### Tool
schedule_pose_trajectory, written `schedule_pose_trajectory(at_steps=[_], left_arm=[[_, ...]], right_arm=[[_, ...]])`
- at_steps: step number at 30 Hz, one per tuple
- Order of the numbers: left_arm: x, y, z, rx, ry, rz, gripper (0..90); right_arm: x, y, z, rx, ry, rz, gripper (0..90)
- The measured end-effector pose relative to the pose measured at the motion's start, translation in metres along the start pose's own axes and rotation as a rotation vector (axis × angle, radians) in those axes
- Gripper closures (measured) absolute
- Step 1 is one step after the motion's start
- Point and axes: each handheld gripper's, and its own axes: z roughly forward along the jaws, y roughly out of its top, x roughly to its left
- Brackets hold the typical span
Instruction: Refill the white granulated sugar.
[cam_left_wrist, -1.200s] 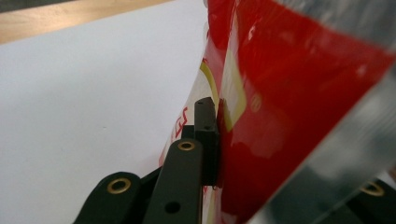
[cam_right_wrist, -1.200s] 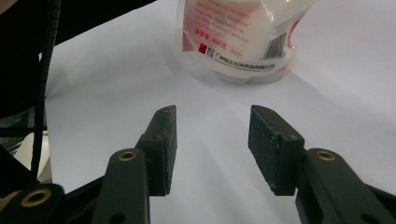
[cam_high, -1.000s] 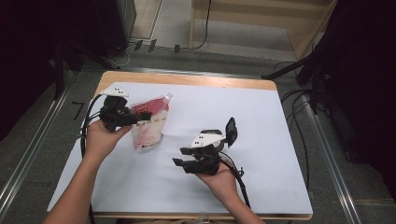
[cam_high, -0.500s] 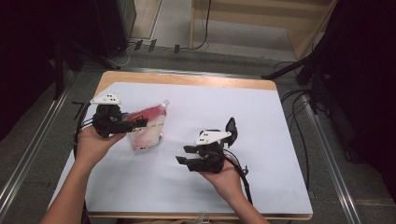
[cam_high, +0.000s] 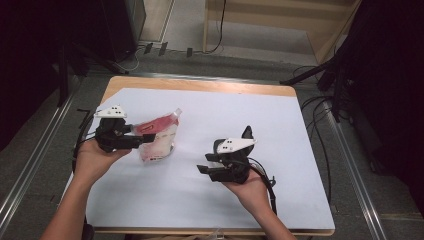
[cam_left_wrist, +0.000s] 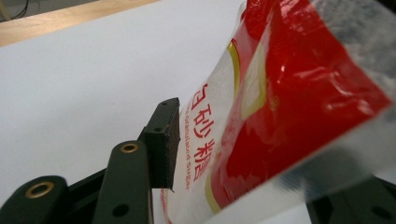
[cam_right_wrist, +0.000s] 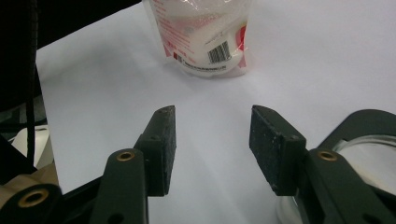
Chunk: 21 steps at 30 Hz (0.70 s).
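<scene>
On the white table cover (cam_high: 280, 150), left of centre, stood one soft bag of granulated sugar (cam_high: 159, 140). It looked floppy, slick and fairly heavy, best pinched at its flat top seal. The left gripper (cam_high: 148, 140) had just been opening, bag between its parted jaws; the right gripper (cam_high: 201, 169) hung apart, empty.

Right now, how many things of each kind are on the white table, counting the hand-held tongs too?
Bags of sugar, red and clear: 1, the sugar bag
Hand-held tongs: 2, the left tongs and the right tongs
Total: 3
</scene>
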Motion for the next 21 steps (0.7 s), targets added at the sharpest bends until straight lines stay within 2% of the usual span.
schedule_pose_trajectory(at_steps=[3, 5, 8, 13, 17, 21], left_arm=[[-0.001, 0.000, -0.004, 0.022, -0.017, -0.048, 49.5], [-0.003, -0.001, -0.007, 0.033, -0.005, -0.035, 49.0], [-0.003, -0.003, -0.011, 0.045, -0.011, -0.035, 48.0], [-0.002, -0.006, -0.019, 0.033, -0.019, -0.041, 47.6], [0.001, -0.008, -0.023, 0.042, -0.010, -0.046, 47.4], [0.003, -0.009, -0.025, 0.037, -0.014, -0.053, 47.4]], right_arm=[[-0.002, -0.001, -0.005, 0.003, -0.012, 0.002, 51.5], [-0.005, -0.002, -0.010, -0.004, -0.018, 0.002, 52.3], [-0.008, -0.004, -0.015, -0.001, -0.016, 0.014, 52.3], [-0.012, -0.007, -0.025, 0.000, -0.025, 0.019, 52.3], [-0.015, -0.012, -0.035, -0.022, -0.040, 0.022, 52.6], [-0.018, -0.016, -0.040, -0.009, -0.045, 0.024, 52.8]])
